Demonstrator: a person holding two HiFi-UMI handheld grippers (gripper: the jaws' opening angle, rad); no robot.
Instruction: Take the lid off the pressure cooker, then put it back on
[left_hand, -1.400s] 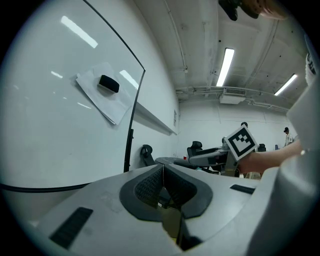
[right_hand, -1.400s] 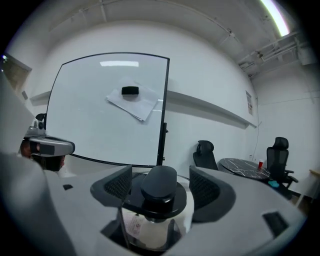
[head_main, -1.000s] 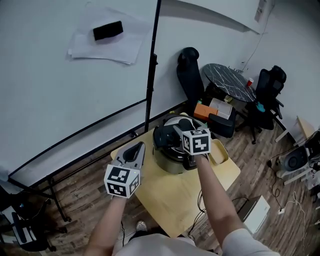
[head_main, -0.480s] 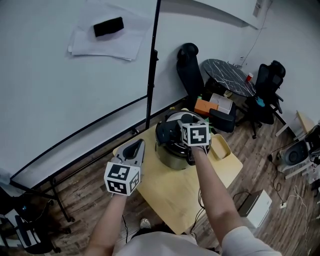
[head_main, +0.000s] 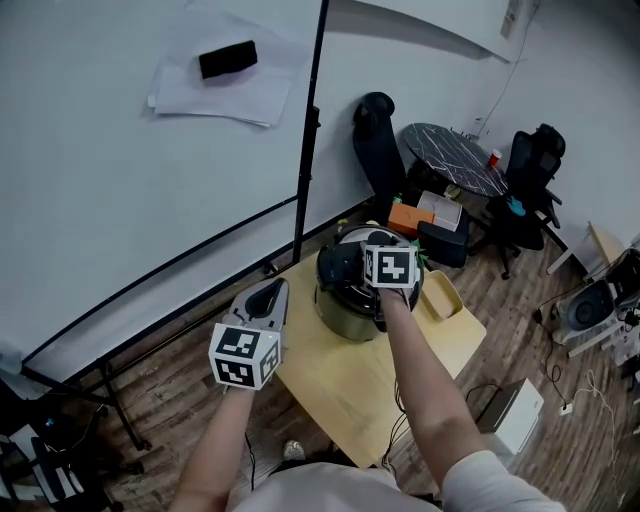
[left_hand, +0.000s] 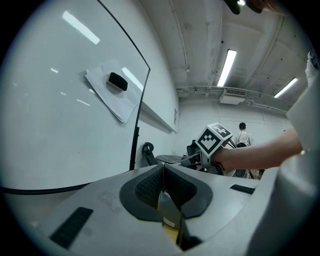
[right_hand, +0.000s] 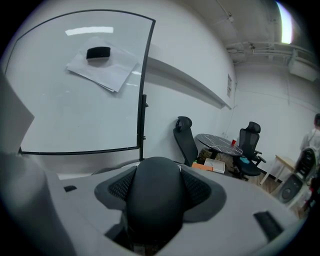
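Observation:
A silver pressure cooker (head_main: 348, 318) stands at the far side of a small wooden table (head_main: 340, 385). Its lid carries a black rounded handle (right_hand: 152, 200). My right gripper (head_main: 347, 266) is over the cooker's top and is shut on that handle, which fills the gap between the jaws in the right gripper view. I cannot tell whether the lid is seated or lifted. My left gripper (head_main: 272, 296) hovers over the table's left corner, well apart from the cooker. It is shut, the fingertips (left_hand: 163, 170) meeting with nothing between them. The right gripper's marker cube (left_hand: 216, 140) shows in the left gripper view.
A beige tray (head_main: 441, 296) lies on the table right of the cooker. A whiteboard (head_main: 150, 190) on a black stand (head_main: 306, 150) rises just behind, with papers and a black eraser (head_main: 228, 59) on it. Office chairs (head_main: 375, 150), a round dark table (head_main: 455, 160) and boxes stand beyond.
The right gripper has crept slightly up and farther over the cooker, still on the handle. The left gripper has hardly moved. The head view has drifted a little.

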